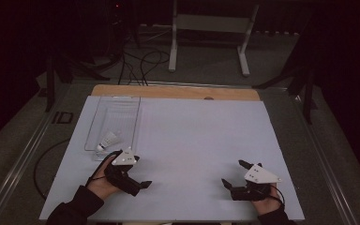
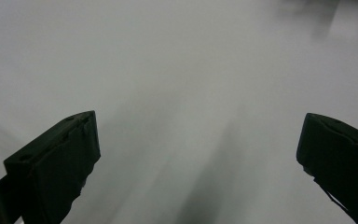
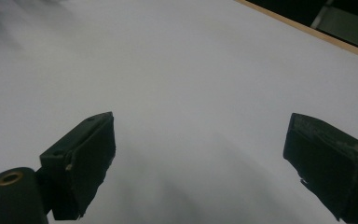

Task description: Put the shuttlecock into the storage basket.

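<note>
I hold my left gripper (image 1: 143, 183) low at about 7 o'clock on the table (image 1: 192, 140), with its jaws spread wide and nothing between them. My right gripper (image 1: 232, 174) rests at about 5 o'clock, also wide open and empty. In both gripper views I see bare white surface ahead of the jaws.

The shuttlecock (image 1: 108, 141) lies in the near end of the clear tray (image 1: 93, 123), at about 9 o'clock, just beyond my left hand (image 1: 104, 180). It is white, with its feather skirt pointing to the far right and its round cork toward the near left corner of the tray. It lies on its side.

I judge that the work is at its start, or in a pause: no tool touches the shuttlecock. For the next move, I think my left gripper must turn toward 10 o'clock, rise over the low tray wall, and close gently on the cork, because the feathers would bend easily.
</note>
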